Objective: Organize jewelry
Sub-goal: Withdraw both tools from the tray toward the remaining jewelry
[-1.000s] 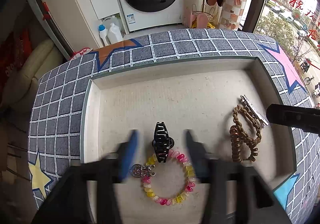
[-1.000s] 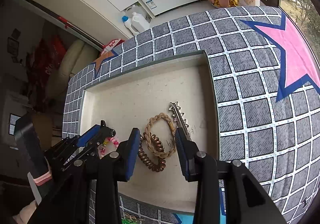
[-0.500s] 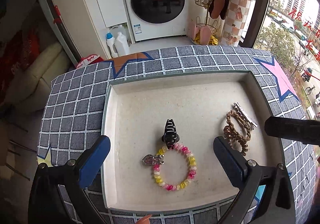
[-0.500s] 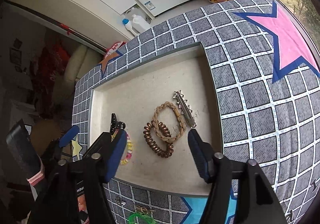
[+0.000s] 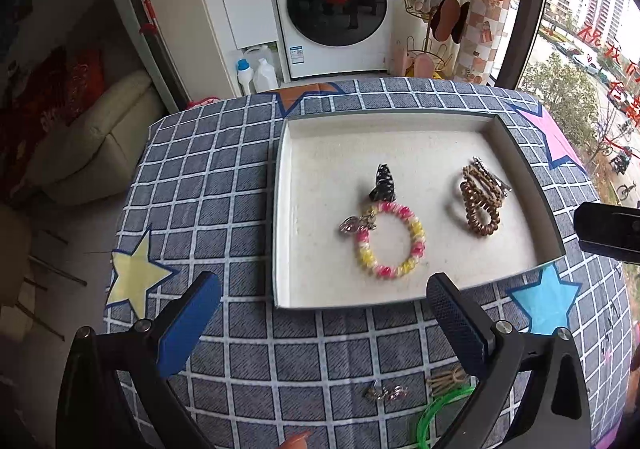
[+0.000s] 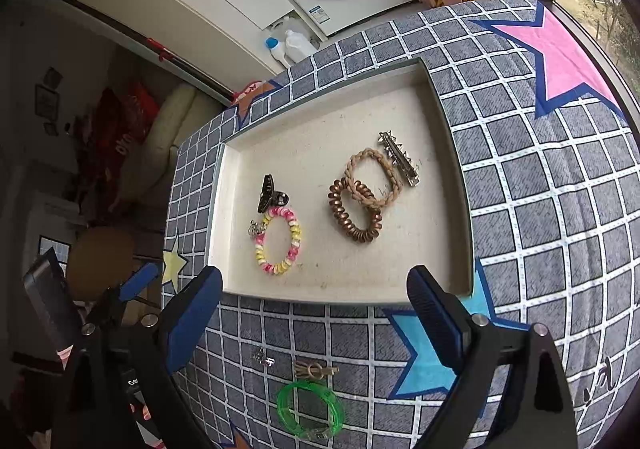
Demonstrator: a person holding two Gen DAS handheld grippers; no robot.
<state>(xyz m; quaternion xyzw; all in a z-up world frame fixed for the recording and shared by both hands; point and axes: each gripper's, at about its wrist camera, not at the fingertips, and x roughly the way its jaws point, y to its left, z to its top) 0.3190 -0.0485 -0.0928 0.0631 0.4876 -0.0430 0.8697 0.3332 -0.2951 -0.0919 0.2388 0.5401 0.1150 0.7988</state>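
A shallow white tray (image 5: 280, 209) (image 6: 214, 217) on the checked cloth holds a pink-and-yellow coil bracelet (image 5: 416, 233) (image 6: 296, 237) with a silver charm (image 5: 354, 225), a black claw clip (image 5: 382, 183) (image 6: 270, 197), a brown coil tie (image 5: 480, 209) (image 6: 348, 225), a braided beige tie (image 6: 368, 165) and a spiked silver clip (image 6: 400, 161). My left gripper (image 5: 324, 313) hangs open over the cloth just in front of the tray, holding nothing. My right gripper (image 6: 316, 305) hovers at the tray's near rim, its jaws opening wide with nothing between them.
On the cloth near me lie a green bangle (image 6: 312, 409) (image 5: 436, 413), a small silver piece (image 6: 264, 359) (image 5: 386, 393) and a tan knotted piece (image 6: 316, 371) (image 5: 446, 379). A washing machine (image 5: 336, 5) and a beige sofa (image 5: 92, 137) stand beyond the table.
Both grippers have pulled back from inside the tray toward its near edge and risen. Both pairs of jaws have spread from narrow to wide. The pieces in the tray have stayed put.
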